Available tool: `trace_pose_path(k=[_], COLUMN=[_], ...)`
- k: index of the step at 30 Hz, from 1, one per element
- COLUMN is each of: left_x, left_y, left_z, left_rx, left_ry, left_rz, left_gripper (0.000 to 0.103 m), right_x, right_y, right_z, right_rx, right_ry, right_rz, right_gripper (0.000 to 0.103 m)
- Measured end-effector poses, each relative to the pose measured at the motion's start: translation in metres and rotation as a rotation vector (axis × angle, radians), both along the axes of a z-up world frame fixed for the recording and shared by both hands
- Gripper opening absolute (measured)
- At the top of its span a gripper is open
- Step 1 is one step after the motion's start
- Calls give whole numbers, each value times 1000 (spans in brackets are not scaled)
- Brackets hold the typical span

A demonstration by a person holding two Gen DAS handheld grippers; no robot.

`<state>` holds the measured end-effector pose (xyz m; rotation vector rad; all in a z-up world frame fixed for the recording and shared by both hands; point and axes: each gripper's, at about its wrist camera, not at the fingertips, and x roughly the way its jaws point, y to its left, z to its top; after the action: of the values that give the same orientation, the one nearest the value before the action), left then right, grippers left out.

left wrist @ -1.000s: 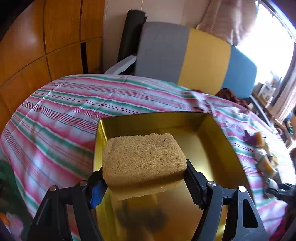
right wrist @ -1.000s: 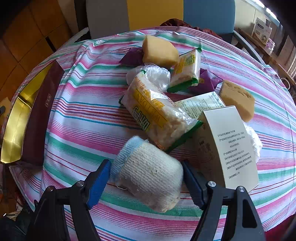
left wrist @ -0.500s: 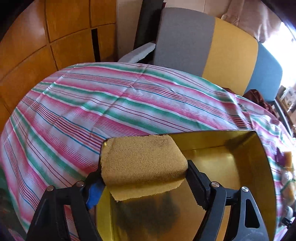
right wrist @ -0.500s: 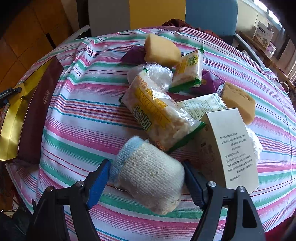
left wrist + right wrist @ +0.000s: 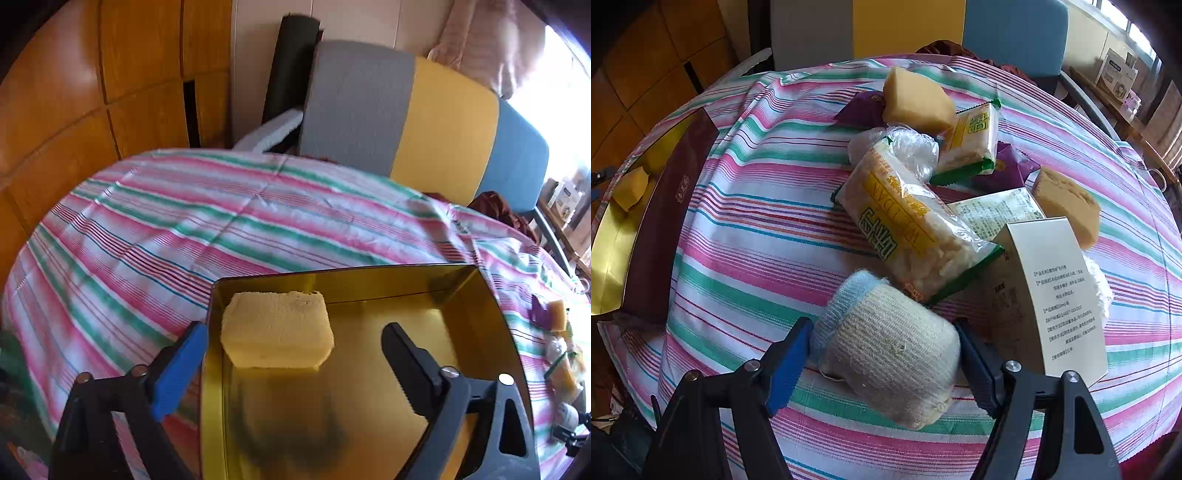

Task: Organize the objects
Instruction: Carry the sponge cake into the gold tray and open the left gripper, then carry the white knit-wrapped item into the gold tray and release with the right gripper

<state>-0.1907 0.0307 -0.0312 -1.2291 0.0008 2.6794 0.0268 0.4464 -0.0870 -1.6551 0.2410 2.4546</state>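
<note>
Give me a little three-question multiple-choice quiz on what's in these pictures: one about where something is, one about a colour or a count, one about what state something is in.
1. Where does the yellow sponge nearest the left gripper lie?
A. Inside the gold tin, in a far corner
B. On the striped cloth
C. On the chair

2. What colour is the band at one end of the knitted roll?
A. Red
B. Light blue
C. Black

3. How does the right gripper stand to the knitted roll?
A. High above it, well clear
B. Its jaws on either side of it, at its flanks
C. Turned away from it

Answers: 1 A, the sponge sits on the tin's gold floor against its walls, clear of the left gripper's opening jaws. 2 B, a pale blue edge shows at the roll's upper-left end. 3 B, the blue pad and the black pad meet the roll's two sides.
</note>
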Motion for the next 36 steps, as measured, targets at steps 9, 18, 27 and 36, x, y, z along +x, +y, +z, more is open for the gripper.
trace_pose_path(k=[9,18,27,36], left_x=[37,93,131,138], left_y=[-17,-51,-84,-104], left_z=[12,12,-1,-5], left_rx=[37,83,99,118], left_ry=[18,33,12,12], left_rz=[2,46,105,141], left_gripper=[103,103,103,103], right_x=[2,4,-7,-104], right_y=[-4,-11,-84,-242], right_z=[0,8,82,76], right_rx=[22,21,-54,-217], right_ry=[-6,4,198,148], right_rz=[-1,-15,113,416], right_gripper=[76,72,71,72])
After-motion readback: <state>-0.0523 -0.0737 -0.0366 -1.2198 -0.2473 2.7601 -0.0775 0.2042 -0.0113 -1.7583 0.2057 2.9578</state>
